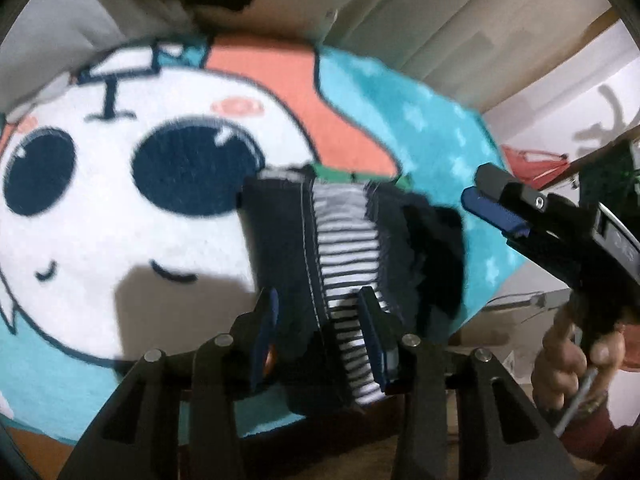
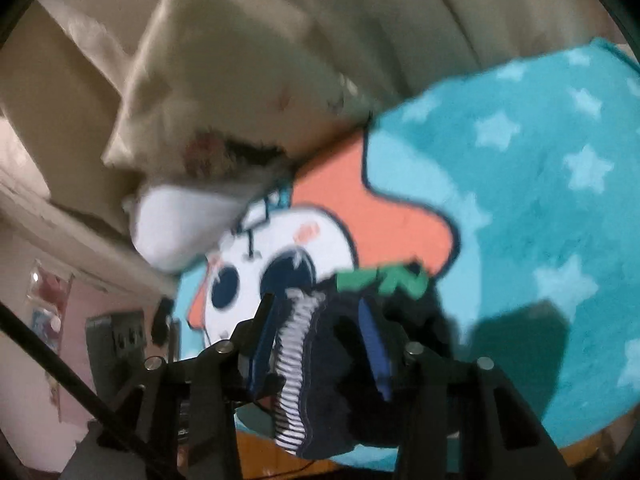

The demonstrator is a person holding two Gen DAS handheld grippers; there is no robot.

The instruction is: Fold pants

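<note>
Left hand-held gripper pinching navy pants above cartoon blanket.

Soft dark knit cloth pants with striped ribbed lining, matt. Fluffy plush blanket, fleecy nap, matt. Matt black plastic left gripper with dull blue rubbery pads and shiny metal pins. Right gripper of the same matt plastic. Smooth pale pillow cloth.

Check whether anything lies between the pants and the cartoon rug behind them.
Nothing visible does. The pants hang bunched between the fingers of the left claw, and the rug around them carries only a shadow.
</note>
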